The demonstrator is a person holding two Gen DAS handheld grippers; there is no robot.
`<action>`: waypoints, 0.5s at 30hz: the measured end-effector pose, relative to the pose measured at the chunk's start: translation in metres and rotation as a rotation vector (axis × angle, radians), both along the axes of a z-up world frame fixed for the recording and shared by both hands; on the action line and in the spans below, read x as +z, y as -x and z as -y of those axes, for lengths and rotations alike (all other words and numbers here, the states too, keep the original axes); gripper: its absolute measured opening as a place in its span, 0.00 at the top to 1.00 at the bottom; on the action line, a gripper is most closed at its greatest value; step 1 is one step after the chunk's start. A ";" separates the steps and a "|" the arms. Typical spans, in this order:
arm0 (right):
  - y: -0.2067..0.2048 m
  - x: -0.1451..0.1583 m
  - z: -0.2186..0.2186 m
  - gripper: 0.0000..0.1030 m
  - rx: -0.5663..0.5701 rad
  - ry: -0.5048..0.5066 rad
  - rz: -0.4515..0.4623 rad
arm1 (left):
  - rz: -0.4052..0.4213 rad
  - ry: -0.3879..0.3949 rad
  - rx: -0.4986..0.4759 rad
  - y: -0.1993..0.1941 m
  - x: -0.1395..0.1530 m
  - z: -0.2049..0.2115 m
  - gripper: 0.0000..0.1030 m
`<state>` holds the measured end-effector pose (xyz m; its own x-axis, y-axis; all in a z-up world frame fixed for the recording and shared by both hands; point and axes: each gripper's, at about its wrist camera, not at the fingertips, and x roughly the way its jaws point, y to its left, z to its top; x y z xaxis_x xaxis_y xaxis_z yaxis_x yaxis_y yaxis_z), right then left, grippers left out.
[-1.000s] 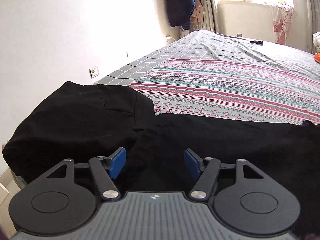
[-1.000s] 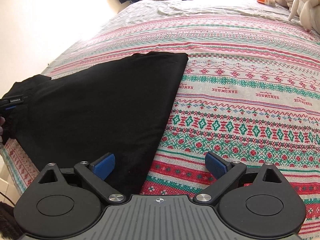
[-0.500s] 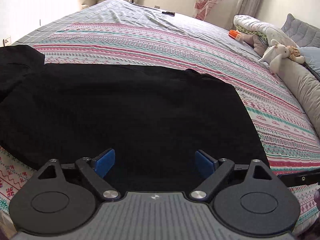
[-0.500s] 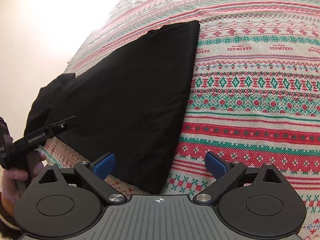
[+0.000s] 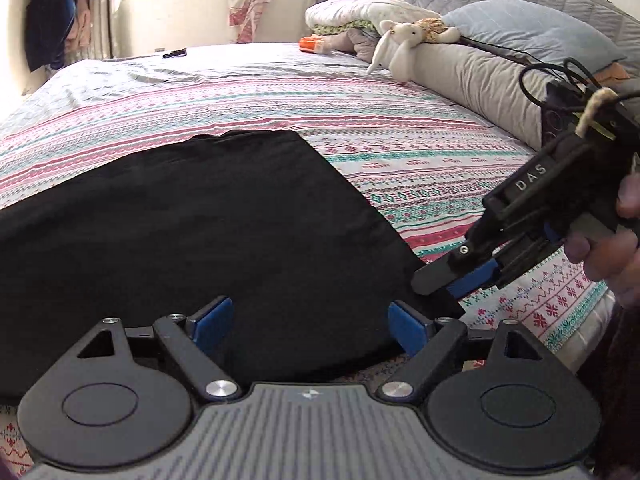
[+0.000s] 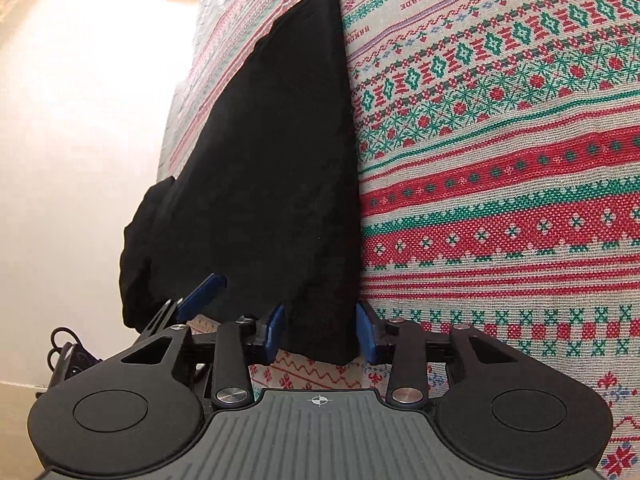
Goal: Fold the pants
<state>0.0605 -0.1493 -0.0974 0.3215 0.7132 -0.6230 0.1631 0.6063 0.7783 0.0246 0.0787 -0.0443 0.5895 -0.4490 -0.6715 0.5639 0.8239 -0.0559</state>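
Pants (image 5: pixel 192 232): black garment lying flat on the patterned bedspread (image 5: pixel 420 152), along the near edge of the bed; one end hangs over the bed's side in the right wrist view.
Change, right gripper (image 6: pixel 320 330): a second ago its jaws stood wide over the hem corner; now they are closing, with the near corner of the pants (image 6: pixel 320 336) between the blue pads. Whether the pads press the cloth yet cannot be told; the left wrist view shows the same gripper (image 5: pixel 444 280) narrowed at the edge of the cloth.
Change, left gripper (image 5: pixel 308 322): a second ago it faced the bunched waist end by the wall; now it looks across the flat leg section toward the pillows (image 5: pixel 532 36). Jaws fully spread, nothing between them but cloth lying below.
Person: a hand (image 5: pixel 612 248) holds the right gripper's handle at the frame's right edge.
Meaning for the task: judged from this, the first corner pinch is under way and the second is not yet made; the left jaws must find the near edge beside the right ones before a fold can be lifted.
Risk: the corner is thin and layered, so a pinch may catch only the top ply.
Surroundings: plush toy (image 5: pixel 400 40) and folded bedding (image 5: pixel 352 12) well apart from the pants.
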 end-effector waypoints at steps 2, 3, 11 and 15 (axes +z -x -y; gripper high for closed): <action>0.000 0.002 0.001 0.78 0.006 0.006 0.003 | 0.030 -0.018 -0.069 0.008 0.000 0.008 0.00; 0.000 0.003 0.001 0.79 0.007 0.003 0.005 | 0.048 -0.026 -0.103 0.012 -0.001 0.014 0.00; -0.005 0.018 0.000 0.81 0.016 -0.067 0.050 | 0.168 -0.084 -0.179 0.026 -0.006 0.049 0.04; -0.010 0.021 -0.002 0.79 0.024 -0.075 0.059 | 0.192 -0.191 -0.112 0.018 -0.019 0.064 0.18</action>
<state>0.0708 -0.1470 -0.0764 0.3386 0.7646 -0.5484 0.1021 0.5495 0.8292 0.0069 0.0152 -0.0636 0.6674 -0.3950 -0.6313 0.6376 0.7411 0.2102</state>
